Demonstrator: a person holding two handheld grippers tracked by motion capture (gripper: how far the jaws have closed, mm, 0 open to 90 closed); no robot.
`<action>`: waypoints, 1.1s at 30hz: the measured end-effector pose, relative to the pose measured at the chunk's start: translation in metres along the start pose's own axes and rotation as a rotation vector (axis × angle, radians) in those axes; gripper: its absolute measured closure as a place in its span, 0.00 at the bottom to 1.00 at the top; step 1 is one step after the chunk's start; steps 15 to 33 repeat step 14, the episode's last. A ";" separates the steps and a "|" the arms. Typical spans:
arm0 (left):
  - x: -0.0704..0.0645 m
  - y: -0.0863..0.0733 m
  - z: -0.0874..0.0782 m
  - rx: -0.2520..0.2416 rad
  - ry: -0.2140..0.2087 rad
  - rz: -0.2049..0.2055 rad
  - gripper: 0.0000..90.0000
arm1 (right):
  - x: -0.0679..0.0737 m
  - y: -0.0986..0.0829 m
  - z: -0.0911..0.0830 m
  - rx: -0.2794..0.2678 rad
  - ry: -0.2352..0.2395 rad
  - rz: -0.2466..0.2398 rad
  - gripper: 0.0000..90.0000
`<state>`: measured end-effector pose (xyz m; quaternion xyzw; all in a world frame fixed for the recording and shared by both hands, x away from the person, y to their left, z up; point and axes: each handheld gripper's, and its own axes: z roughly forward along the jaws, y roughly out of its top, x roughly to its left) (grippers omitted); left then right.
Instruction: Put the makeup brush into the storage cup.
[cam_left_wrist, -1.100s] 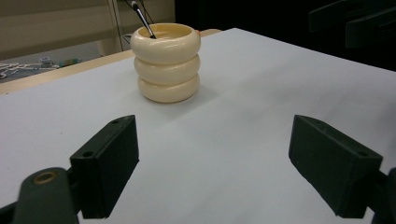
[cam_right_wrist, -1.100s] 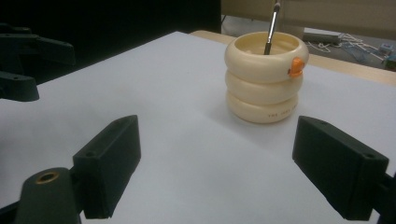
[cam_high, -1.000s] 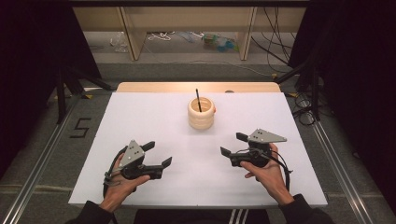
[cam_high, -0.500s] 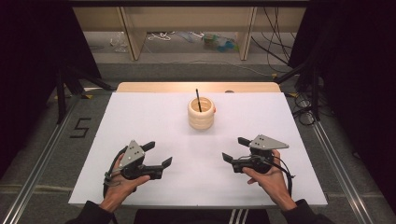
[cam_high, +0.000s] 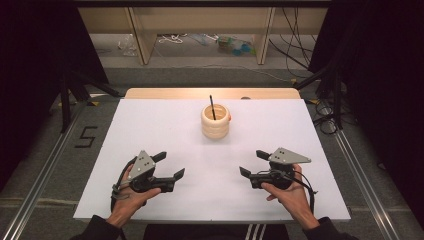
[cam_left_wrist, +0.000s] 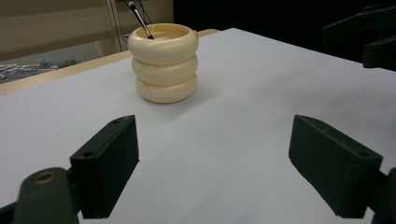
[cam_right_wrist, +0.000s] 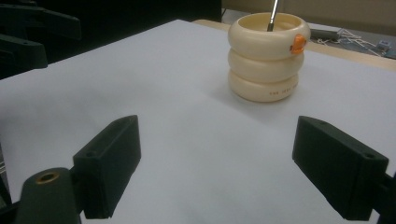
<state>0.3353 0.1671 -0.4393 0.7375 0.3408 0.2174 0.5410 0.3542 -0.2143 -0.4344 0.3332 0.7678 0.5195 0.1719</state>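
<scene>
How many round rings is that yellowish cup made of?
3. The cup looks like three fat rings stacked: one at the bottom on the white table, one in the middle, and one on top with a thin dark stick leaning out of it.

A ringed cup (cam_high: 215, 123) with a thin stick (cam_high: 212, 106) rising from it is the lone obstacle on the white counter (cam_high: 150, 130), standing at centre toward the far edge. Bare surface lies between it and both tongs, left (cam_high: 168, 166) and right (cam_high: 253, 164), and in the gap separating the two.
</scene>
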 end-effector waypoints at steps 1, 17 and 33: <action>0.001 0.000 0.000 0.000 0.000 0.011 0.18 | 0.000 0.000 0.000 -0.002 0.000 0.000 0.18; 0.001 0.001 0.000 -0.005 -0.003 0.005 0.18 | -0.001 0.001 0.000 -0.019 0.001 0.006 0.18; 0.001 0.001 0.000 -0.005 -0.003 0.005 0.18 | -0.001 0.001 0.000 -0.019 0.001 0.006 0.18</action>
